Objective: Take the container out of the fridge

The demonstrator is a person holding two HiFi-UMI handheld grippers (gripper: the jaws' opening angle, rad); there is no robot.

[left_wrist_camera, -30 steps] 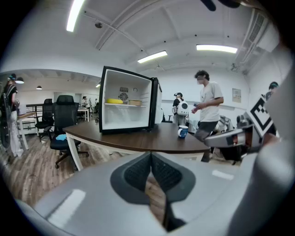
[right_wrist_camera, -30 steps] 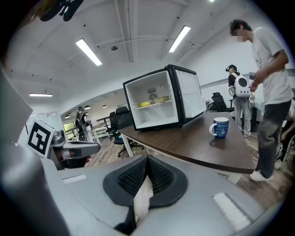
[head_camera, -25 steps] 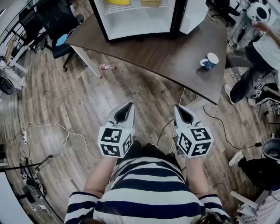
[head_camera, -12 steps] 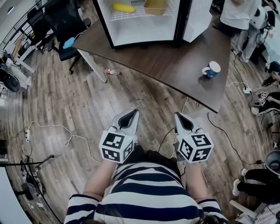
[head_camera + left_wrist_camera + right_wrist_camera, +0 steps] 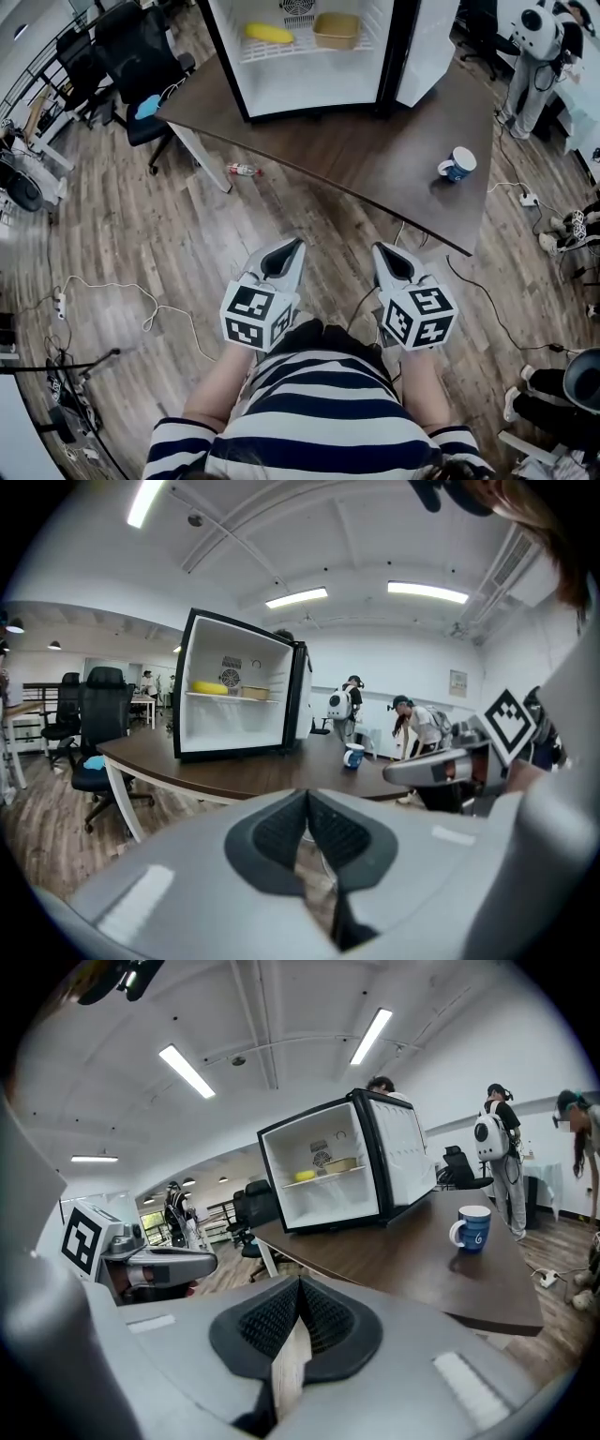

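Observation:
A small fridge (image 5: 309, 52) stands on the dark wooden table (image 5: 375, 141) with its door (image 5: 427, 47) swung open. On its wire shelf sit a tan container (image 5: 336, 30) and a yellow banana (image 5: 268, 33). The container (image 5: 253, 693) (image 5: 342, 1164) also shows in both gripper views, far ahead. My left gripper (image 5: 292, 246) (image 5: 307, 799) and right gripper (image 5: 382, 251) (image 5: 299, 1283) are held side by side close to my body, over the floor and short of the table's near edge. Both are shut with nothing between the jaws.
A blue and white mug (image 5: 457, 164) stands near the table's right end. A black office chair (image 5: 131, 47) stands left of the table. A plastic bottle (image 5: 244, 170) and cables (image 5: 122, 291) lie on the wooden floor. People (image 5: 534, 47) stand at the far right.
The fridge has come further into the head view, and its shelf with the container and banana now shows. Both grippers stay shut close to my body. The people at the right have shifted.

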